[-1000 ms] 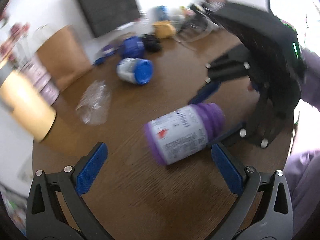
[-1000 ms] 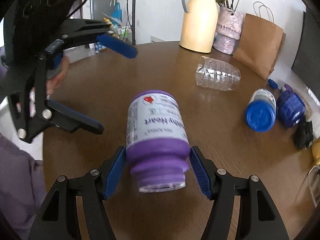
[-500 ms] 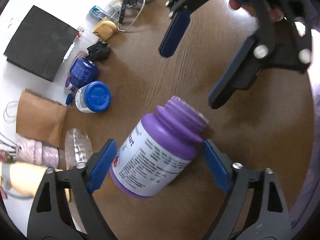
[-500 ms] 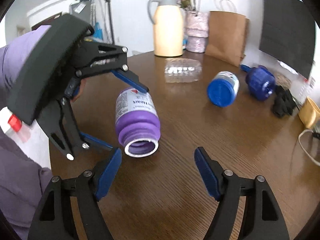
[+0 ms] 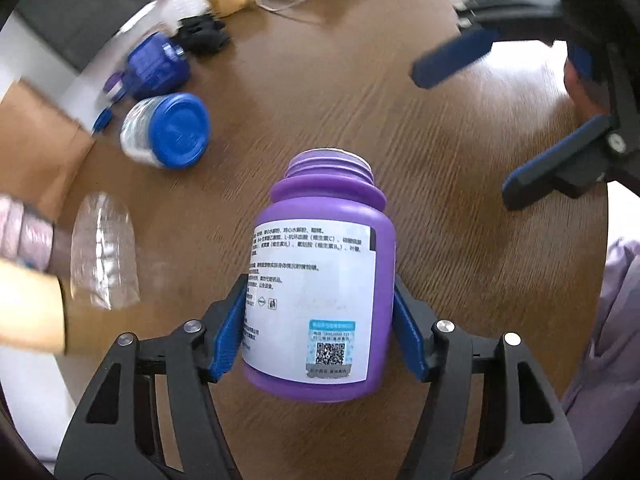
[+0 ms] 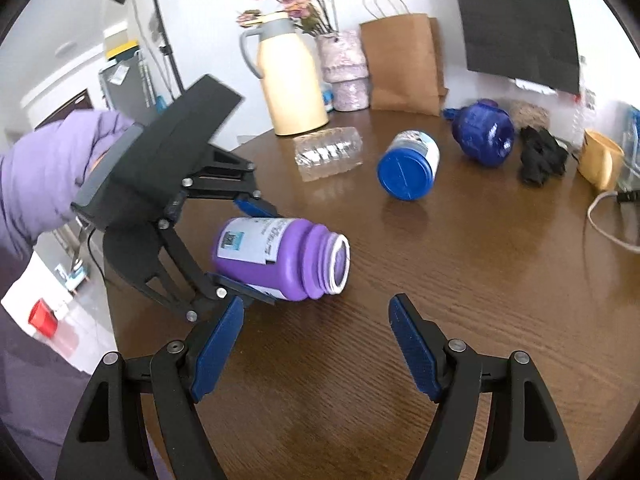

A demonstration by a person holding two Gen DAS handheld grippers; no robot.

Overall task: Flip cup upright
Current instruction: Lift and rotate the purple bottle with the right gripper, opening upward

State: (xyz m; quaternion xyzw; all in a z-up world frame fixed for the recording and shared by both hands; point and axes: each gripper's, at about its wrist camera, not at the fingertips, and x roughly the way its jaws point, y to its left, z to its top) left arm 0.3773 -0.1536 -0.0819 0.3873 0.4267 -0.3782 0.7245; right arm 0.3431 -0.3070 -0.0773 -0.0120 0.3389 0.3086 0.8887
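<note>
The cup is a purple open-mouthed jar (image 5: 320, 280) with a white label. My left gripper (image 5: 320, 320) is shut on its body, one blue pad on each side, and holds it nearly on its side with the mouth pointing away. In the right wrist view the jar (image 6: 280, 252) is held a little above the brown table (image 6: 460, 280), mouth toward the right. My right gripper (image 6: 316, 344) is open and empty, in front of the jar and apart from it; it also shows in the left wrist view (image 5: 512, 120) at the upper right.
A blue-lidded jar (image 6: 408, 166), a clear plastic bottle (image 6: 328, 152) and a dark blue bottle (image 6: 484, 132) lie on the table behind. A cream jug (image 6: 288, 80), a flower vase, a paper bag (image 6: 404, 64), a black object and cables stand along the far edge.
My right gripper let go of the purple jar and drew back. My left gripper closed on the jar's body and now holds it off the table.
</note>
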